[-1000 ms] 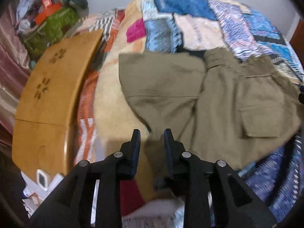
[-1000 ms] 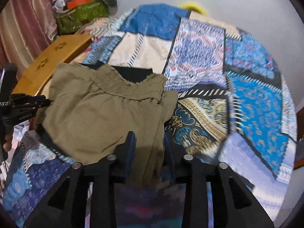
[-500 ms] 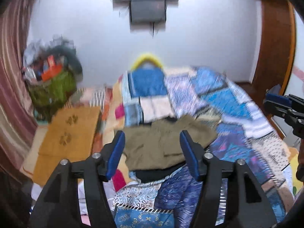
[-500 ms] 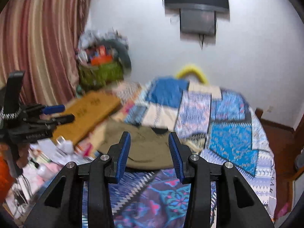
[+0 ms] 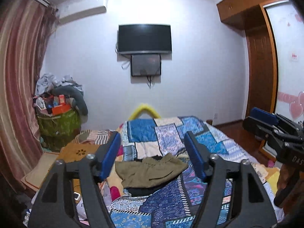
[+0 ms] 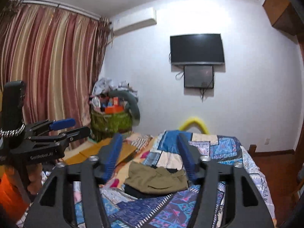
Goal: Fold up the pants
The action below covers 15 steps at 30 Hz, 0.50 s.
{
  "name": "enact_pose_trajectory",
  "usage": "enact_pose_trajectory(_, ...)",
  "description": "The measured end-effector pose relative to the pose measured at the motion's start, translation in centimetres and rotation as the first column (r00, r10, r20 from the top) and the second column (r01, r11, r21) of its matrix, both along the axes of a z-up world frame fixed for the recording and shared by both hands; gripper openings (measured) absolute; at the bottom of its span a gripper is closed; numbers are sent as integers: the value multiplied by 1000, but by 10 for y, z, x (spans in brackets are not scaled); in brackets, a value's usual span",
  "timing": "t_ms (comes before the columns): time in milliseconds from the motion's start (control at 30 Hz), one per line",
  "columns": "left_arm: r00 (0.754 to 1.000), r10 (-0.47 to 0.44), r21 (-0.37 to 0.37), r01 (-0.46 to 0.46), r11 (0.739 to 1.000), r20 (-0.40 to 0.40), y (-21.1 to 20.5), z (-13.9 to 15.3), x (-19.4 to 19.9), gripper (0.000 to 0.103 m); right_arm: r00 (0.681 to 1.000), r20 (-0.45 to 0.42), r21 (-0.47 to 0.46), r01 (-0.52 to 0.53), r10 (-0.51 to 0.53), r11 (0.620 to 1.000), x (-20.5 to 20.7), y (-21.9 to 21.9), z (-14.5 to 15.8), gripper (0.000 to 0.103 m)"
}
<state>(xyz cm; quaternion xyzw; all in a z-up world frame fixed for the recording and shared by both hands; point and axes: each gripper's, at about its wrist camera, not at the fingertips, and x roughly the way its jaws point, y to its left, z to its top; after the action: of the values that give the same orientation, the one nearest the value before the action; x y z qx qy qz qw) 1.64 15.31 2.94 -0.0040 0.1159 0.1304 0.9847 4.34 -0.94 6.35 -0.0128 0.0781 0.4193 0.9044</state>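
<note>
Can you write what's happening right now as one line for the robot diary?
pants: folded, on bed | left gripper: opening, empty | right gripper: opening, empty | both raised above bed

The room is lit softly, with a bright glare patch on the white wall [image 5: 148, 5] at the upper centre of both views (the lamp itself is not visible). The fisheye lens bends the curtain [image 6: 47, 66] and corners, which go dark. The right view is slightly blurred at its lower centre.
</note>
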Motion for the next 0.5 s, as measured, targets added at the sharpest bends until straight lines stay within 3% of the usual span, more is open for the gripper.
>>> enact_pose_trajectory(100, 999, 28, -10, -28, 1000, 39, -2, 4, -14, 87, 999, 11, 34, 29, -30, 999, -9, -5, 3, 85)
enact_pose_trajectory(167, 998, 26, -29, -25, 999, 49, -1, 6, -19, 97, 999, 16, 47, 50, -50, 998, -10, -6, 3, 92)
enact_pose_trajectory(233, 998, 28, -41, -26, 999, 56, 0, 6, -23, 100, 998, 20, 46, 63, -64, 997, -14, -5, 4, 102)
enact_pose_trajectory(500, 997, 49, -10, -48, 999, 61, -6, 4, -27, 103, 996, 16, 33, 82, -83, 996, -20, -4, -1, 103)
